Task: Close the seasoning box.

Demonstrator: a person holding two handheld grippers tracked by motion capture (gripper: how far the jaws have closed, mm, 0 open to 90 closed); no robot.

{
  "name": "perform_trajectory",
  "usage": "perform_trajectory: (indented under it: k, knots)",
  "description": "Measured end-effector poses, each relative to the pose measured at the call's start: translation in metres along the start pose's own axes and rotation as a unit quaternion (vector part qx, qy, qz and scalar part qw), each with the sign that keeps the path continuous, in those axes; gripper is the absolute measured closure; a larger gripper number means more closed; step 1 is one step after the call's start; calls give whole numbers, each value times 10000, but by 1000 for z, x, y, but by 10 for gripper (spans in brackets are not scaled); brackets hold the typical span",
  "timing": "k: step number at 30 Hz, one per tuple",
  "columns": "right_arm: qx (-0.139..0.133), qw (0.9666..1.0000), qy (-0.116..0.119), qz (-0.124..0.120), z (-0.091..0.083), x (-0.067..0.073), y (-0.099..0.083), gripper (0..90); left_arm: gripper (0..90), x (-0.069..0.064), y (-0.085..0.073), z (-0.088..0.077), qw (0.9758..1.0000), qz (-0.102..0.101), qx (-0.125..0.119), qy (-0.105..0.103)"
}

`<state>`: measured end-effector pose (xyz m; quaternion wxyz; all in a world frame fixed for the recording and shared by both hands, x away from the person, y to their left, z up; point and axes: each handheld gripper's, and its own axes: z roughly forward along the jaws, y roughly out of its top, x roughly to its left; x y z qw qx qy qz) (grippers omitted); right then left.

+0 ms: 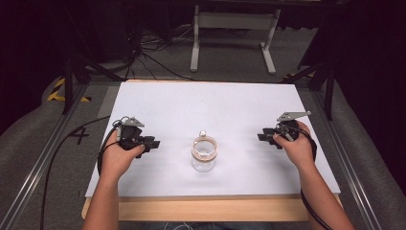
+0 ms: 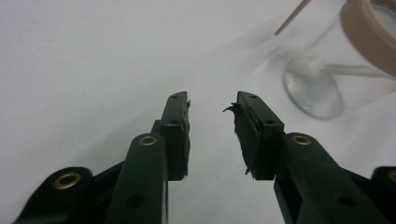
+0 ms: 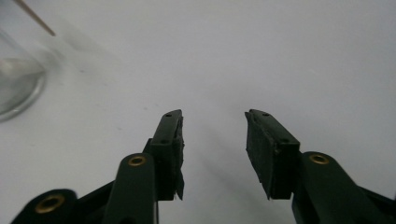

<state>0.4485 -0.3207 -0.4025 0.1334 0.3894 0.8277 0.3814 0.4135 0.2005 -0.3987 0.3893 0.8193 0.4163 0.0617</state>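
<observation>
Glass jar (image 1: 203, 158) (clear, tan-rimmed) stands between left tool (image 1: 154, 143) and right tool (image 1: 262, 136), both parted.

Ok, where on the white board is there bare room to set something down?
The whole far half of the white board beyond the glass jar is bare. So are the strips between the jar and the left gripper, and between the jar and the right gripper. Only the centre is occupied.

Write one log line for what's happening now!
left gripper: open, empty | right gripper: open, empty | glass: centre of table, untouched
</observation>
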Motion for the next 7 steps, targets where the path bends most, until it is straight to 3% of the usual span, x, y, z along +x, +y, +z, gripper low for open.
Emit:
perform_trajectory:
  k: [3,7]
  knots:
    - [29,9998,-70,199,3,-9,-7,538,585,7,-5,4,9999,-117,-57,20]
    - [38,9998,-46,211,6,-9,-8,534,564,10,-7,4,9999,-118,-72,35]
